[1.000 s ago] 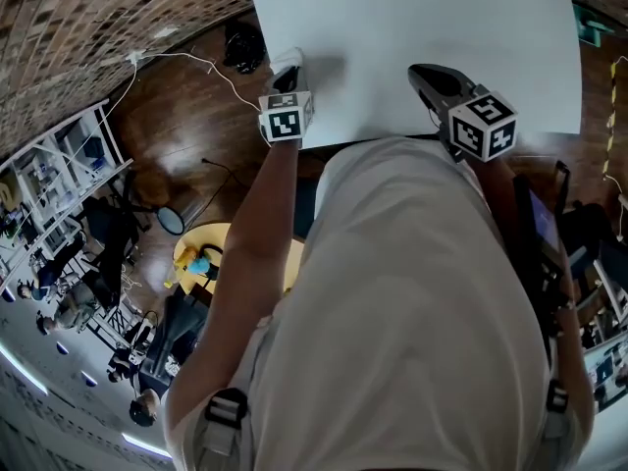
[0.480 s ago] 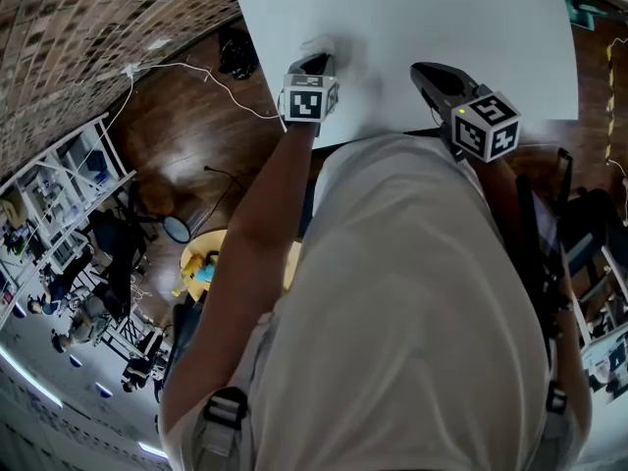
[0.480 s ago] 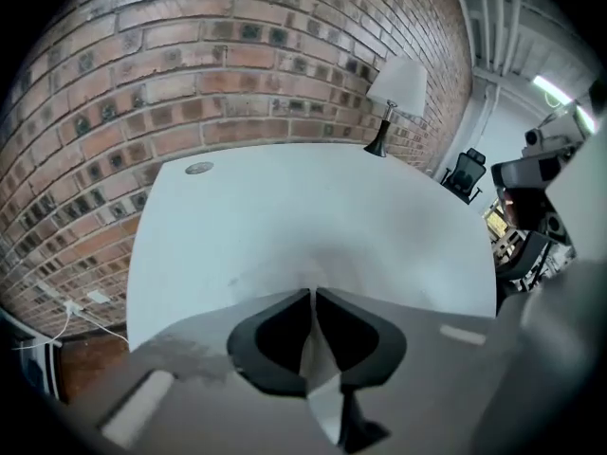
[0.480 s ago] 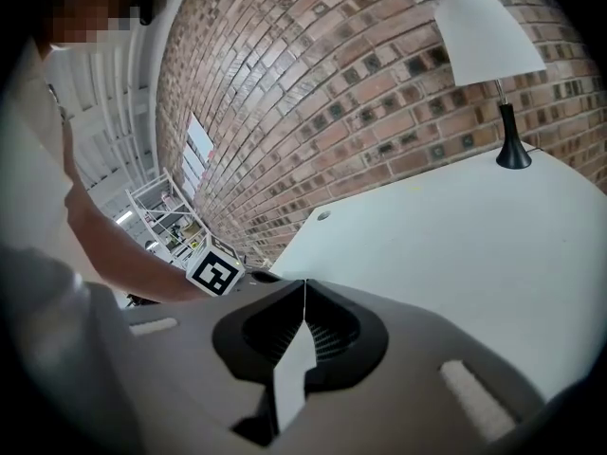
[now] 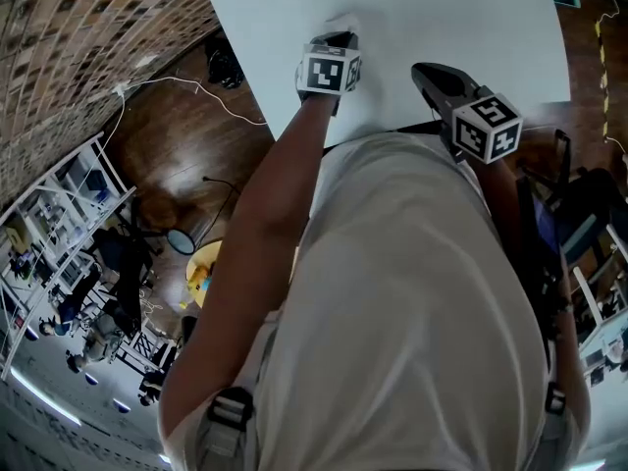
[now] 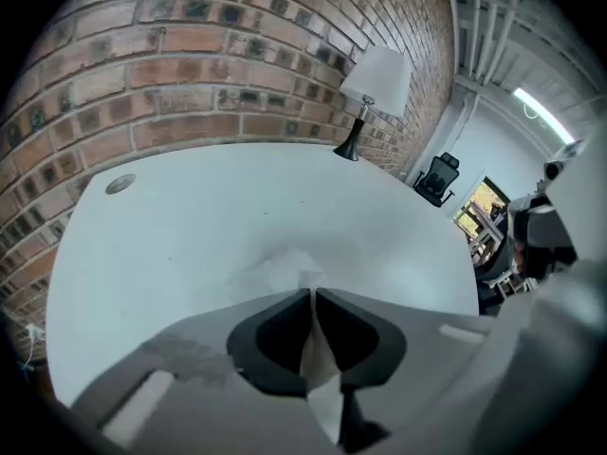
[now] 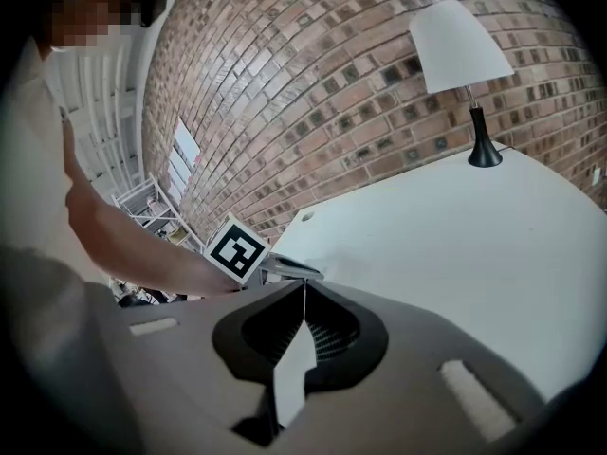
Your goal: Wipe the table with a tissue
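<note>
The tissue (image 6: 285, 271) is a crumpled white wad pressed on the white table (image 6: 171, 226) right at the tips of the left gripper (image 6: 311, 294). A thin strip of it runs back between the jaws, along the line they point. The wad itself bunches ahead of the tips, with no clear long axis. The left jaws stand narrow, pinched on that strip.

In the head view the person's bare left forearm stretches forward past the table's near edge. The gripper tips steeply down onto the tabletop, with its marker cube (image 5: 329, 73) facing up.

The right gripper (image 7: 303, 284) has its jaws drawn together with nothing between them. It sits off to the right of the left one, well apart from the tissue. It is low over the table's near edge and points forward at a shallow downward slant.
</note>
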The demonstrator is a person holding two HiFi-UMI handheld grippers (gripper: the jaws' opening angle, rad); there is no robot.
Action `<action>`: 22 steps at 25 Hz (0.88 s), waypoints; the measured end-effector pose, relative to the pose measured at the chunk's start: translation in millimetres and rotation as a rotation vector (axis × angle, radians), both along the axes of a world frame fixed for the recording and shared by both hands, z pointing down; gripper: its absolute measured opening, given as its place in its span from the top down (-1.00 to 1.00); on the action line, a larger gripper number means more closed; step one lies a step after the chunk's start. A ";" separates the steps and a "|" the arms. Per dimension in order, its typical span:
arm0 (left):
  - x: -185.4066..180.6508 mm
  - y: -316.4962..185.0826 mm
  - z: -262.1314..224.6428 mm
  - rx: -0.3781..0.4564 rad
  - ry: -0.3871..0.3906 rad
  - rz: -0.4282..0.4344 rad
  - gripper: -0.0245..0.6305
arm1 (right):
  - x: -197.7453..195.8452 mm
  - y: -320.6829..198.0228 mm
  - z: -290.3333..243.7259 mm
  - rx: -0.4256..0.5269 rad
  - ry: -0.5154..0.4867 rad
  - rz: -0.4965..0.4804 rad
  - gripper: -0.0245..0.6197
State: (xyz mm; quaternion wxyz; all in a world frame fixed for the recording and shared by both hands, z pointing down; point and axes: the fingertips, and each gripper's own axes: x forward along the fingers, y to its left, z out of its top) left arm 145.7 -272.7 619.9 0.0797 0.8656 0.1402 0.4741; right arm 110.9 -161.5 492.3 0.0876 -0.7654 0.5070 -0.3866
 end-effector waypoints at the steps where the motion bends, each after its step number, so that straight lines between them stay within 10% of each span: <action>1: 5.7 7.7 0.4 -0.014 0.011 0.019 0.85 | 0.2 2.5 0.3 -0.001 -0.001 0.004 0.89; 12: -45.1 -24.8 -13.3 -0.024 -0.111 -0.044 0.86 | 1.9 -11.2 0.9 0.021 -0.007 -0.032 0.89; 22: -93.9 -153.4 -26.8 0.089 0.078 -0.396 0.86 | -4.0 -30.1 3.1 0.020 -0.010 -0.094 0.89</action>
